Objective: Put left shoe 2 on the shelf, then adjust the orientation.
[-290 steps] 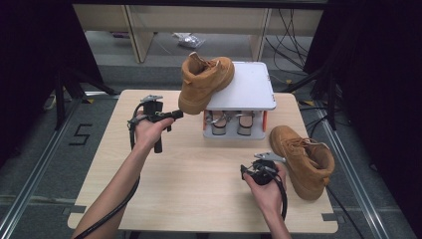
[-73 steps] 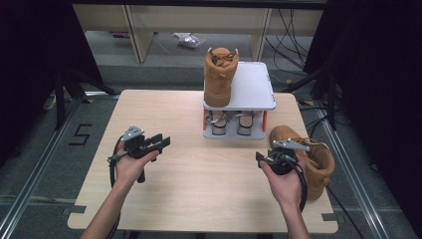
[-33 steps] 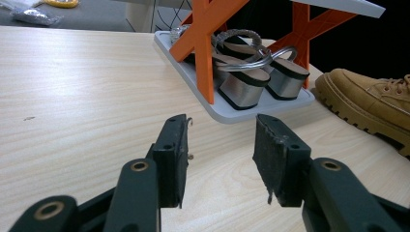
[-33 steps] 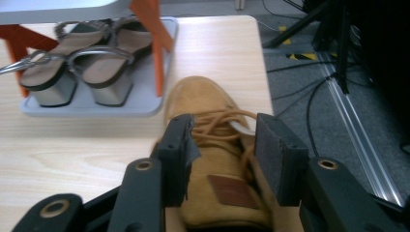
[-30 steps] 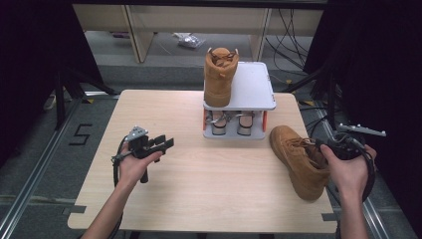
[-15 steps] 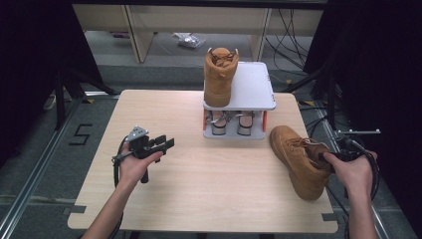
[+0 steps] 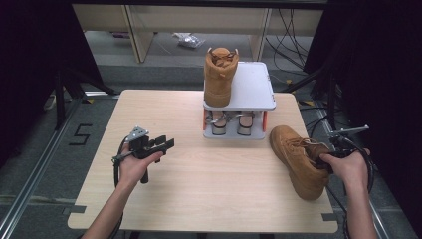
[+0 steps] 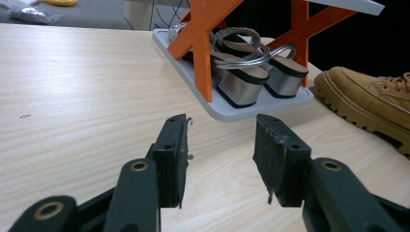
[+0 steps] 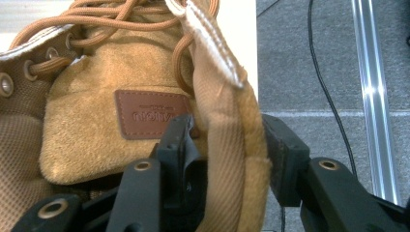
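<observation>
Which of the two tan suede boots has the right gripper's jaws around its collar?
The tan suede boot lying on the table's right edge; the other stands atop the white rack.

bare tabletop (image 7: 219, 184) centre, shoe rack (image 7: 239, 107) behind

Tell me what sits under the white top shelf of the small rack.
Under the white top shelf, on the rack's lower tray, stands a pair of silver block-heeled sandals between orange supports. Their toes are covered by the shelf.
</observation>
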### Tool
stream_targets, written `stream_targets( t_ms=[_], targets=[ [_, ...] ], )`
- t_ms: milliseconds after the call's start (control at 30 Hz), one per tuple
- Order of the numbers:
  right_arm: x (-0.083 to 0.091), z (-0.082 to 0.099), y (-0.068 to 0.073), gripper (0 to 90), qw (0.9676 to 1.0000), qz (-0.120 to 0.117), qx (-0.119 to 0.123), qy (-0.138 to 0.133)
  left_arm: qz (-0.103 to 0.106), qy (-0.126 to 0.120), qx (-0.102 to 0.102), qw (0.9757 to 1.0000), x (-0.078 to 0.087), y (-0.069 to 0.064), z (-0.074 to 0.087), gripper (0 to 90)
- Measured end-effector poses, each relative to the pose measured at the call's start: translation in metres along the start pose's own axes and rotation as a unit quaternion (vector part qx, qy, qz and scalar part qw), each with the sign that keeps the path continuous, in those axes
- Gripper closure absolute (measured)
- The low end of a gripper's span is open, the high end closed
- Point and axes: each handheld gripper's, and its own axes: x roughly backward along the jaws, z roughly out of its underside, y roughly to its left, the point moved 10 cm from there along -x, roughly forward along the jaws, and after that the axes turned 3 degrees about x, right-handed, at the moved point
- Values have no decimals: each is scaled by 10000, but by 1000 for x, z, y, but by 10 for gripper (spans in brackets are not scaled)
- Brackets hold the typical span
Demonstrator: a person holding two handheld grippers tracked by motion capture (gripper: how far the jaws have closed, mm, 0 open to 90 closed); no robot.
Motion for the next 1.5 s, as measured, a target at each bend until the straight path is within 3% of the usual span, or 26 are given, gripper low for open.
stream_targets(
  t_ms=[167, 233, 267, 300, 433, 467, 500, 533, 600, 633, 700, 733, 833, 867, 900, 967, 1033, 1133, 1167, 1200, 1267, 1333, 1367, 1400, 1467, 1500],
  targets=[
    [-3, -1, -1, 664, 9996, -128, 120, 213, 19, 5, 0, 10000, 0, 0, 0, 549],
    [-2, 3, 6, 727, 9986, -143, -245, 442, 11, 12, -2, 10000, 0, 1, 1, 548],
    [-5, 1, 0, 740, 9991, -125, 164, 375, 3, 21, 1, 10000, 0, 2, 1, 548],
    [-5, 0, 5, 753, 9991, -112, -96, 386, 5, 18, 9, 10000, 0, 2, 1, 548],
    [-4, 2, 2, 780, 9988, -99, 19, 489, -12, 21, 43, 10000, -1, 3, 1, 548],
    [-5, 0, 4, 787, 9990, -183, -62, 392, -18, 28, 39, 10000, -1, 4, 1, 548],
    [-4, -1, 0, 793, 9990, -200, 150, 383, -11, 46, 29, 10000, -1, 4, 1, 548],
    [-3, 1, 3, 797, 9985, -304, -80, 455, -25, 28, 43, 10000, -2, 4, 0, 549],
    [-4, 0, 2, 804, 9984, -438, -174, 309, -20, 27, 44, 10000, -3, 5, -2, 549],
    [-3, 0, -2, 806, 9980, -541, -6, 336, -22, 16, 56, 10000, -3, 5, -3, 549],
    [-2, 0, -1, 808, 9975, -648, -114, 258, -23, 8, 71, 10000, -3, 6, -4, 548],
    [-1, -1, 4, 808, 9962, -707, -451, 245, -33, 7, 56, 10000, -3, 7, -4, 548],
    [1, -3, 4, 811, 9961, -740, -454, 176, -118, 35, 81, 9999, -2, 10, -4, 548],
    [1, -3, 0, 813, 9972, -702, -191, 161, -130, 39, 87, 9999, -2, 11, -4, 549],
    [3, -2, 5, 814, 9959, -743, -444, 257, -125, 40, 95, 9999, -2, 11, -4, 549],
    [3, -4, 4, 818, 9967, -713, -350, 177, -95, 26, 124, 9999, -2, 11, -4, 549],
    [4, -3, 8, 819, 9952, -784, -559, 154, -94, 29, 116, 9999, -1, 10, -4, 549],
    [4, -3, 4, 822, 9956, -827, -443, 61, -95, -4, 93, 9999, 1, 9, -6, 550],
    [5, -2, 6, 823, 9944, -847, -629, 91, -112, -3, 106, 9999, 2, 9, -6, 551],
    [5, -2, 3, 824, 9950, -893, -451, 21, -108, -21, 100, 9999, 3, 9, -7, 551],
    [9, -1, 6, 825, 9932, -941, -682, 57, -122, -54, 120, 9998, 6, 10, -8, 551],
    [11, -3, 1, 825, 9952, -870, -443, -23, -173, -69, 130, 9997, 8, 12, -7, 551],
    [13, -4, 0, 824, 9954, -873, -398, -33, -185, -79, 126, 9997, 9, 12, -8, 552],
    [15, -5, 2, 825, 9942, -893, -593, -105, -205, -83, 131, 9997, 10, 13, -8, 552],
    [19, -5, -5, 825, 9948, -937, -373, -116, -199, -94, 130, 9997, 11, 13, -8, 552],
    [22, -5, -3, 825, 9933, -989, -590, -123, -203, -94, 131, 9997, 12, 13, -8, 552]
  ],
)
